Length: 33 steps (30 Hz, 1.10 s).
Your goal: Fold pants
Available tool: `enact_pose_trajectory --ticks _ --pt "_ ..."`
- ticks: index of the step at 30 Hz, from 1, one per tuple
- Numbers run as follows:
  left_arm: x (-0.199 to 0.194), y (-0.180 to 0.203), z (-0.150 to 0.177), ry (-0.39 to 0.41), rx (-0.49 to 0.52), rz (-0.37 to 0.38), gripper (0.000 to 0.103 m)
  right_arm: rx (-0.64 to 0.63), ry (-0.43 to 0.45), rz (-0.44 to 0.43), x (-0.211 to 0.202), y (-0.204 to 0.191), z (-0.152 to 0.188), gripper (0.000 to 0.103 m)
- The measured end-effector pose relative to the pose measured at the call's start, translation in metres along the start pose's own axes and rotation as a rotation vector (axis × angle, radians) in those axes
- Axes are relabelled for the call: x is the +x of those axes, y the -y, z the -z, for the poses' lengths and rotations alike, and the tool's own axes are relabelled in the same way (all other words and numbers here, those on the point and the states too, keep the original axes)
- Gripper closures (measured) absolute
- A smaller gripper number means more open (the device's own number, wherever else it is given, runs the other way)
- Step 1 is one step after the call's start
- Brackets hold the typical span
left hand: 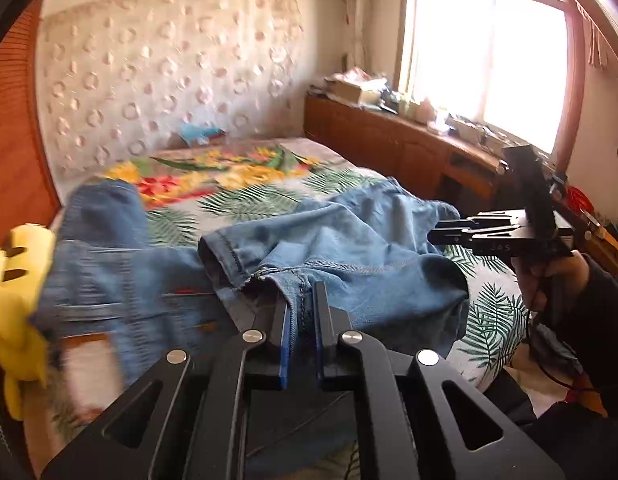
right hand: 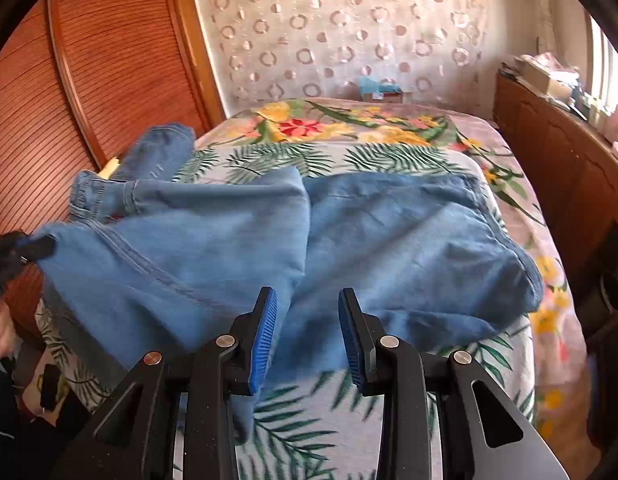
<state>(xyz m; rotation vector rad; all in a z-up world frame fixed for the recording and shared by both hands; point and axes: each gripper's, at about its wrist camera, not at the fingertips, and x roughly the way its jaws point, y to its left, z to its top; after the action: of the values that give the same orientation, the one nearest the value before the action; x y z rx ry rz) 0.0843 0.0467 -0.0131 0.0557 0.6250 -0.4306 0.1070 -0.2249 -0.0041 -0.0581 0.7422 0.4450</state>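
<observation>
Closest in the left wrist view, left gripper (left hand: 301,312) clamped on a seamed fold of the jeans (left hand: 341,248), blue pads pressed to denim. Right gripper (right hand: 307,334) released, jaws spread with a clear gap, hovering over the near edge of the same jeans (right hand: 389,240). Denim lies rumpled across the floral bedspread (right hand: 349,152), one leg end trailing toward the wooden slatted panel (right hand: 121,60). Yellow object (left hand: 17,308) at left, blurred. Farther back, wooden cabinet (left hand: 389,144) beneath a bright window (left hand: 485,64); circle-patterned wall (right hand: 341,28) behind the bed.
</observation>
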Motion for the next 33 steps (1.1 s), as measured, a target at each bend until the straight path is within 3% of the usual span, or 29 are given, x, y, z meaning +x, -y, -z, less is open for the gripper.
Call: enact_pose_trajectory --ticks 6,13,16,21,24,31,33 --pt "-0.019 -0.030 0.024 -0.045 -0.033 -0.090 0.093 -0.041 -0.005 -0.056 0.011 -0.019 -0.003 0.070" --pt "-0.001 -0.042 0.052 -0.129 -0.083 -0.097 0.093 -0.087 -0.047 -0.132 0.040 -0.041 0.004 0.070" --pt "0.005 -0.042 0.053 -0.146 -0.092 -0.096 0.092 -0.132 -0.098 -0.110 0.057 -0.045 0.017 0.070" --pt "0.004 -0.044 0.046 -0.144 -0.111 -0.088 0.077 -0.149 -0.120 -0.085 0.069 -0.037 0.028 0.069" --pt "0.004 -0.046 0.039 -0.132 -0.102 -0.104 0.058 -0.133 -0.113 -0.089 0.070 -0.030 0.025 0.069" --pt "0.026 -0.062 0.016 -0.117 -0.096 -0.133 0.056 -0.115 -0.034 -0.074 0.067 -0.040 0.020 0.069" --pt "0.037 -0.069 0.009 -0.114 -0.099 -0.130 0.056 -0.121 -0.001 -0.058 0.070 -0.042 0.022 0.063"
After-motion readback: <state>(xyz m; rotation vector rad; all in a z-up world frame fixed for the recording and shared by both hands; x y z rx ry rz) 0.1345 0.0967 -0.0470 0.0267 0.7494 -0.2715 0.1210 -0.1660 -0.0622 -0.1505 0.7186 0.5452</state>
